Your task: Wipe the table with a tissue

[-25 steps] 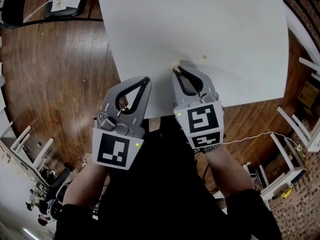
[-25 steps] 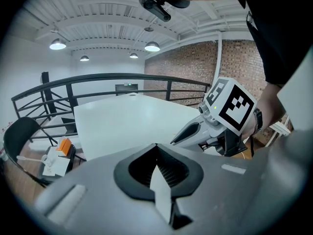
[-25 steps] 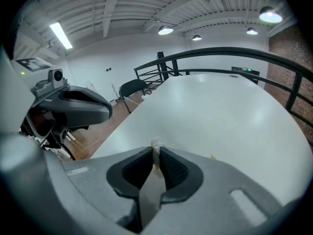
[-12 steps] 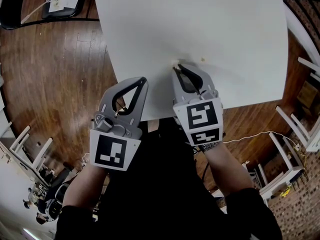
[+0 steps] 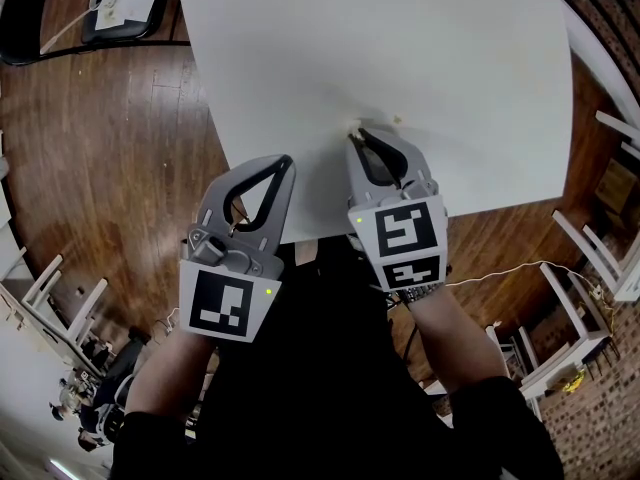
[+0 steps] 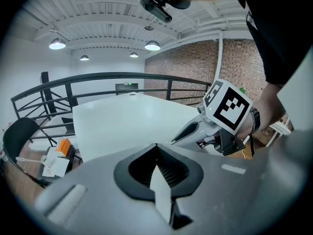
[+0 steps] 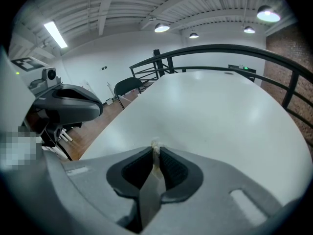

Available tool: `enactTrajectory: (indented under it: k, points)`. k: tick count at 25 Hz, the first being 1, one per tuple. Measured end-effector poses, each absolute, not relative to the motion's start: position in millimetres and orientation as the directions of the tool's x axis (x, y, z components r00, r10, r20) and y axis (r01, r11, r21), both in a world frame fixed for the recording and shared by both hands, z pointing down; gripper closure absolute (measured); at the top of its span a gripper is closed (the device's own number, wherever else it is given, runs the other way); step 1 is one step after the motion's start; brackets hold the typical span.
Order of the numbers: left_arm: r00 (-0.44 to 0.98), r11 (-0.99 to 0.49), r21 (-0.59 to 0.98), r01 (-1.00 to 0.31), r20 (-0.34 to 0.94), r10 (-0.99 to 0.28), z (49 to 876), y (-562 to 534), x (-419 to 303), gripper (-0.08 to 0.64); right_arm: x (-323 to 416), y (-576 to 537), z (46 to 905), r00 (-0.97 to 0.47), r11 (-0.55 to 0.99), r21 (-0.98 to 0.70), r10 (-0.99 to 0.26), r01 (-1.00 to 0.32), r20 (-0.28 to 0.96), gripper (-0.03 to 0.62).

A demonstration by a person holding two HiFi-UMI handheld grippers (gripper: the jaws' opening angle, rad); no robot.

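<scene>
a small crumpled scrap of tissue [image 7: 155, 147] is pinched at the very tip of the right gripper [image 7: 155, 151], whose jaws are closed tight on it; only a little white tuft pokes out past them. in the head view the tissue [image 5: 352, 127] shows against the white table [image 5: 400, 48], near its front edge, with the right gripper [image 5: 353, 139] pointing away from the person and angled down at the tabletop. a tiny pale crumb [image 5: 397, 120] lies on the table just to the right of the tuft, apart from it. the left gripper [image 5: 289, 160] is beside the right one, near it but not touching, its tip over the table's front left corner; in the left gripper view its jaws are pressed together with nothing between them. around the table is a dark wooden floor [image 5: 100, 148]. a black chair [image 5: 135, 31] with papers on it stands at the far left, and white chairs [image 5: 625, 278] stand to the right
</scene>
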State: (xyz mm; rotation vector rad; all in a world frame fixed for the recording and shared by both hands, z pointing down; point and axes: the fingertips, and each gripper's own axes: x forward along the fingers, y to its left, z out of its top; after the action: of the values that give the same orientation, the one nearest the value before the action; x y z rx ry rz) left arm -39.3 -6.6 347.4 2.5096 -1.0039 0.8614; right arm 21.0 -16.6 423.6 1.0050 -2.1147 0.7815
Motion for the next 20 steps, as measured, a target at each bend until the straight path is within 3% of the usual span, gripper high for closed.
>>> enactTrajectory:
  k: [20]
  points:
    - [0.579,-0.722,0.047,-0.690,0.634,-0.513,346,-17,-11,0.545,57,-29,423,-0.465,0.498,-0.222,-0.440,-0.838,0.768,0.558]
